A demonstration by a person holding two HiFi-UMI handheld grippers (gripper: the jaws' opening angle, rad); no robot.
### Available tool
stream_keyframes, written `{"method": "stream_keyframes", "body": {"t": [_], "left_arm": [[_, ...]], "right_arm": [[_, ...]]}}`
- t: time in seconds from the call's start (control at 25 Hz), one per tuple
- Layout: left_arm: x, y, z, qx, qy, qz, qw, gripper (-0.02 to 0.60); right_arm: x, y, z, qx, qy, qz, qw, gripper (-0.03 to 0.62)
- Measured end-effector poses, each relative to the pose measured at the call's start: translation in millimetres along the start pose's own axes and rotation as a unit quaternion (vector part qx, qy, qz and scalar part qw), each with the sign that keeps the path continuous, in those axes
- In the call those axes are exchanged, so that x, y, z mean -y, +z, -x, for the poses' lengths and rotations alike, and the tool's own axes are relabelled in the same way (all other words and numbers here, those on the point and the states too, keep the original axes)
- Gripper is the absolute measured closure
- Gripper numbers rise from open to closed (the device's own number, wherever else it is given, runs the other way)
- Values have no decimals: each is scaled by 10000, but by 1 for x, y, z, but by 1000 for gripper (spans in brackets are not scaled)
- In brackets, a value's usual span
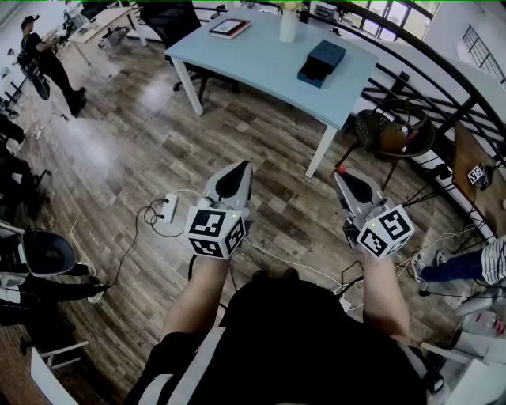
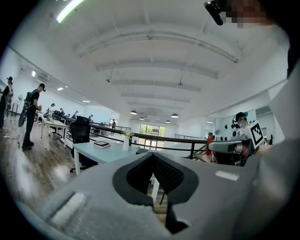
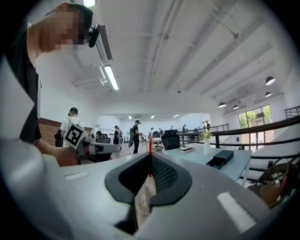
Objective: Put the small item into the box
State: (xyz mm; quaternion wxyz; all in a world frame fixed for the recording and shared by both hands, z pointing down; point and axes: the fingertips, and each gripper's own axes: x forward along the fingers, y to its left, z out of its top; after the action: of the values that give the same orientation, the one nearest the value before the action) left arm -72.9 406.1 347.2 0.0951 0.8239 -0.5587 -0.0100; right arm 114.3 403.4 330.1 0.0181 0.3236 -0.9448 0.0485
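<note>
I stand on the wood floor, some way short of a light blue table (image 1: 261,59). On it lies a dark box (image 1: 322,62) with its drawer pulled partly out, also visible in the right gripper view as the dark box (image 3: 221,158). My right gripper (image 1: 339,174) is shut on a small, thin red item (image 1: 341,168); that red item (image 3: 150,152) sticks up from the closed tips of the right gripper (image 3: 150,158). My left gripper (image 1: 243,168) is shut with nothing in it, and the tips of the left gripper (image 2: 152,155) meet. Both are held at waist height, far from the box.
A book (image 1: 229,28) and a white vase (image 1: 288,24) share the table. A black chair (image 1: 170,20) stands behind it, a wicker chair (image 1: 391,134) to its right by the dark railing (image 1: 443,71). A power strip (image 1: 168,207) and cables lie on the floor. A person (image 1: 51,59) stands far left.
</note>
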Motion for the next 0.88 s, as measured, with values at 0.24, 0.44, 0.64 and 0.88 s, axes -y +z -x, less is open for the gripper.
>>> {"method": "stream_keyframes", "body": {"t": [0.24, 0.44, 0.64, 0.88], "left_arm": [[-8, -11, 0, -148, 72, -135, 9998, 575], [-25, -17, 2, -294, -20, -68, 9995, 575], [-32, -19, 11, -284, -146, -132, 9994, 574], [-42, -26, 14, -380, -191, -207, 9989, 574]], "right_arm": [[0, -3, -5, -5, 10, -17, 10000, 586], [-9, -13, -17, -102, -23, -39, 9999, 586], [-19, -19, -19, -199, -111, -76, 9997, 585], [-26, -17, -24, -198, -155, -155, 9996, 583]]}}
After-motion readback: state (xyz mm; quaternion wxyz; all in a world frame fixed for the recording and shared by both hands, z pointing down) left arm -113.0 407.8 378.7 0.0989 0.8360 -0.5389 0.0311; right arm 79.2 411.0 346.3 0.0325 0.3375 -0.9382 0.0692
